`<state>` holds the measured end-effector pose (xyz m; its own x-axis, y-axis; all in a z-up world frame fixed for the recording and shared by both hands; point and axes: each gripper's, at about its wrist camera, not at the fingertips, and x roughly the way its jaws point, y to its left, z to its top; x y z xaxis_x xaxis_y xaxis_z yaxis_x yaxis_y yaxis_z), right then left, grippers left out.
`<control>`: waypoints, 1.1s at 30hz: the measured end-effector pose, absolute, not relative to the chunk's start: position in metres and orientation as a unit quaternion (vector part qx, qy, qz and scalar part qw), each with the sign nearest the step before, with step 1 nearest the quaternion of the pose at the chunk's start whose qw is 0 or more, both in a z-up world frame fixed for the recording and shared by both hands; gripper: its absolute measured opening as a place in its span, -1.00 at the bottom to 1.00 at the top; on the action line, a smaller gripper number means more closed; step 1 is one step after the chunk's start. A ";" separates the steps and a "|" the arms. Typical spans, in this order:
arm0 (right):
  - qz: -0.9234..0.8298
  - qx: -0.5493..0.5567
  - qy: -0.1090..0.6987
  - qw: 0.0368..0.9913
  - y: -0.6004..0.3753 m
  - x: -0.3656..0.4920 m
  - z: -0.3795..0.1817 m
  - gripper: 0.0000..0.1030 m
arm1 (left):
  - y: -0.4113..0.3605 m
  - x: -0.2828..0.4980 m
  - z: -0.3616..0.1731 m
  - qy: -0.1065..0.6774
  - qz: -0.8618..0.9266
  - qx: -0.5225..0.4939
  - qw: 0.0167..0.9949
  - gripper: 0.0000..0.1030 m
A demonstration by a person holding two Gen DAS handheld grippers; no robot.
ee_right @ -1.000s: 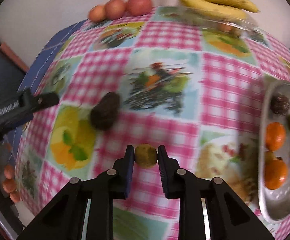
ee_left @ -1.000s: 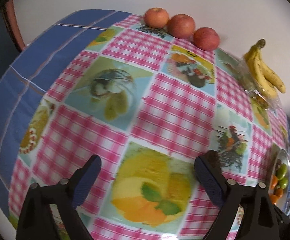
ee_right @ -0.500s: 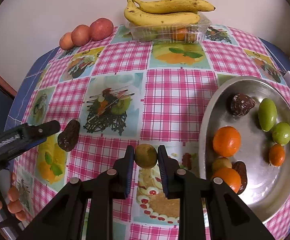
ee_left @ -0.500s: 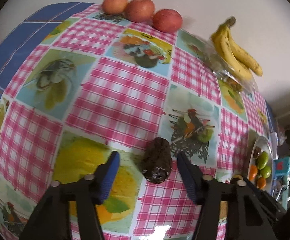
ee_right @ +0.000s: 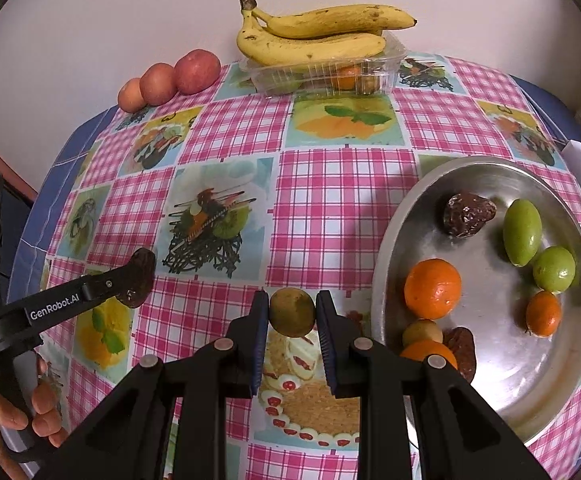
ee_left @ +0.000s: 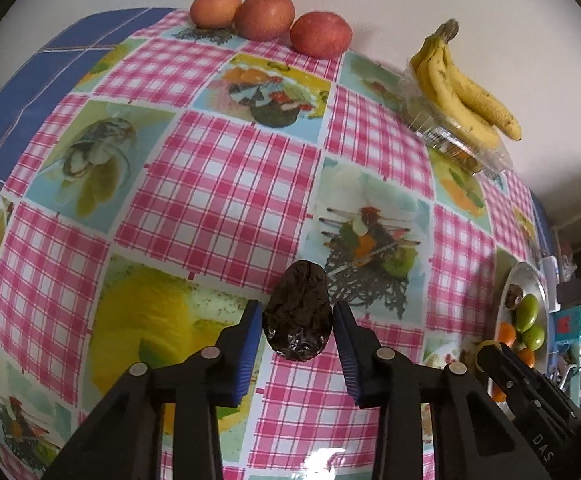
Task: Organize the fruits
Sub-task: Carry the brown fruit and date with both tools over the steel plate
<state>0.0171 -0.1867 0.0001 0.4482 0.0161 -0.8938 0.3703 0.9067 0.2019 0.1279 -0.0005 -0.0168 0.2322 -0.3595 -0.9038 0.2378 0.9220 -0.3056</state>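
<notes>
Two grippers, each around a fruit, above a checked tablecloth.
Left wrist view: left gripper [ee_left: 296, 322] brackets dark wrinkled fruit [ee_left: 297, 316], grip uncertain; it could slip. Right wrist view: right gripper [ee_right: 292, 312] clenches greenish round fruit [ee_right: 292, 311]; metal tray [ee_right: 562, 396] at three o'clock; it may roll against oranges.

Both views are evenly and softly lit, with faint shadows. Glare glints off the glossy tablecloth [ee_left: 210, 200] near the bottom edge of the left view. Fisheye distortion bulges the table; dark corners vignette each frame. Focus is sharp, without motion blur.
</notes>
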 end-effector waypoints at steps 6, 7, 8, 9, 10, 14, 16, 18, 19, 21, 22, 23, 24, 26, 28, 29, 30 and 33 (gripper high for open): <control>-0.116 0.197 0.497 0.837 -0.203 0.005 0.014 -0.52 | -0.016 0.116 0.005 0.568 -0.216 -0.055 0.792 -0.25; -0.120 0.196 0.495 0.838 -0.206 0.003 0.016 -0.52 | -0.021 0.113 0.008 0.564 -0.220 -0.052 0.794 -0.25; -0.128 0.193 0.493 0.839 -0.211 -0.001 0.019 -0.52 | -0.027 0.109 0.013 0.559 -0.225 -0.048 0.797 -0.25; -0.141 0.192 0.490 0.839 -0.219 -0.007 0.022 -0.52 | -0.036 0.103 0.018 0.553 -0.233 -0.041 0.799 -0.25; -0.152 0.194 0.488 0.837 -0.227 -0.013 0.024 -0.52 | -0.043 0.098 0.021 0.549 -0.241 -0.036 0.799 -0.25; -0.191 0.206 0.485 0.828 -0.258 -0.037 0.025 -0.52 | -0.084 0.071 0.036 0.530 -0.292 -0.013 0.796 -0.25; -0.212 0.215 0.484 0.821 -0.275 -0.052 0.024 -0.52 | -0.101 0.060 0.038 0.525 -0.310 -0.002 0.793 -0.25; -0.227 0.225 0.482 0.816 -0.290 -0.066 0.022 -0.52 | -0.119 0.051 0.038 0.521 -0.330 0.008 0.788 -0.25; -0.234 0.230 0.482 0.813 -0.297 -0.072 0.021 -0.52 | -0.129 0.047 0.036 0.520 -0.338 0.013 0.784 -0.25; -0.249 0.239 0.481 0.806 -0.311 -0.085 0.019 -0.52 | -0.142 0.043 0.031 0.520 -0.350 0.019 0.779 -0.25; -0.254 0.243 0.482 0.803 -0.316 -0.089 0.018 -0.52 | -0.146 0.041 0.030 0.520 -0.354 0.020 0.777 -0.25; -0.256 0.245 0.483 0.801 -0.318 -0.092 0.017 -0.52 | -0.151 0.039 0.028 0.522 -0.358 0.023 0.774 -0.25; -0.258 0.249 0.485 0.798 -0.322 -0.095 0.015 -0.52 | -0.156 0.037 0.025 0.525 -0.362 0.024 0.770 -0.25; -0.258 0.255 0.490 0.793 -0.326 -0.100 0.012 -0.52 | -0.165 0.034 0.019 0.529 -0.370 0.025 0.763 -0.25; -0.258 0.258 0.495 0.789 -0.328 -0.103 0.008 -0.51 | -0.169 0.029 0.017 0.528 -0.375 0.030 0.761 -0.25; -0.256 0.260 0.498 0.786 -0.329 -0.104 0.006 -0.52 | -0.172 0.027 0.015 0.527 -0.375 0.036 0.762 -0.25; -0.254 0.261 0.501 0.785 -0.329 -0.105 0.005 -0.51 | -0.175 0.026 0.013 0.525 -0.376 0.041 0.762 -0.25; -0.249 0.260 0.512 0.780 -0.328 -0.102 -0.001 -0.51 | -0.179 0.025 0.008 0.529 -0.381 0.041 0.757 -0.25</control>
<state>-0.1024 -0.3284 -0.0012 0.3528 -0.1224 -0.9276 0.6536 0.7417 0.1507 0.0247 -0.1794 0.0084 0.1498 -0.5332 -0.8326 0.6205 0.7063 -0.3407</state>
